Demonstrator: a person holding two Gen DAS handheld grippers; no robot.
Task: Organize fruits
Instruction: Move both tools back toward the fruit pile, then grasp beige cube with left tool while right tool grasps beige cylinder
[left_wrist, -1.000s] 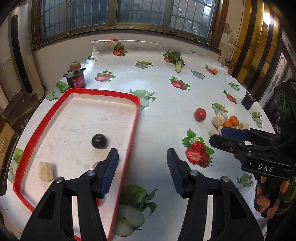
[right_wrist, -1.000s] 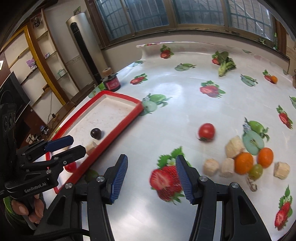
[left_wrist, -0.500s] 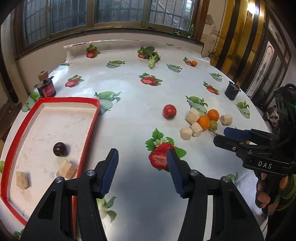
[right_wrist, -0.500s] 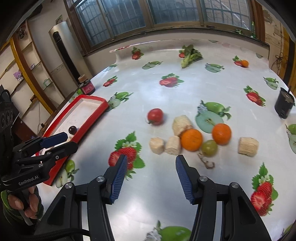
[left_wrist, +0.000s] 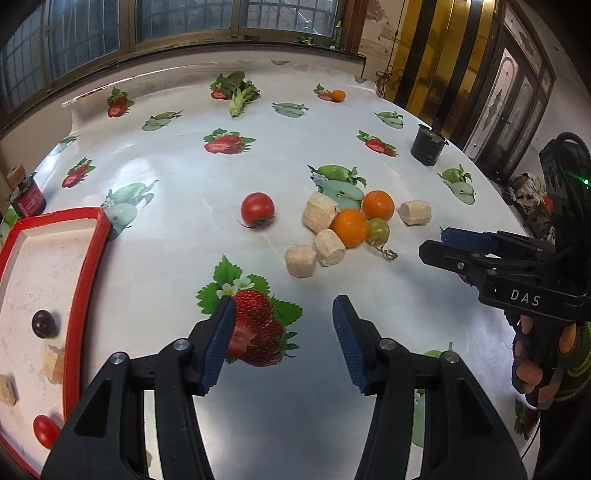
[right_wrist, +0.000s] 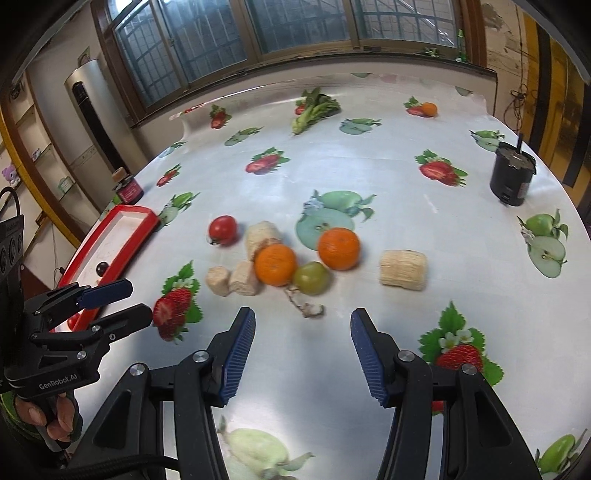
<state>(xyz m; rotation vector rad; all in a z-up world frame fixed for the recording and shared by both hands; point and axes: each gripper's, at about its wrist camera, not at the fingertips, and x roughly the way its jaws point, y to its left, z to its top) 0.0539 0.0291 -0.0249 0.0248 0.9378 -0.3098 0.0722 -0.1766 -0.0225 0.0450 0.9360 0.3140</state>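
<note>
On the fruit-print tablecloth lie a red tomato (left_wrist: 257, 209), two oranges (left_wrist: 351, 227) (left_wrist: 378, 205), a green grape (left_wrist: 378, 230) and several beige chunks (left_wrist: 301, 260). The same group shows in the right wrist view: tomato (right_wrist: 222, 229), oranges (right_wrist: 275, 264) (right_wrist: 338, 248), grape (right_wrist: 312, 278). A red-rimmed tray (left_wrist: 85, 269) at the left holds a dark plum (left_wrist: 43, 323), a small red fruit (left_wrist: 45, 429) and beige chunks. My left gripper (left_wrist: 282, 336) is open and empty, short of the pile. My right gripper (right_wrist: 301, 345) is open and empty, just before the grape.
A black cup (right_wrist: 511, 178) stands at the far right. A dark red jar (right_wrist: 127, 187) stands beyond the tray (right_wrist: 130, 218). A leafy vegetable (right_wrist: 312, 109) and a small orange (right_wrist: 429, 108) lie at the far edge. A dry stem (right_wrist: 306, 306) lies near the grape.
Both grippers have swung right, away from the tray and toward the fruit pile. The pile now lies ahead of both. Both stay open and empty.
</note>
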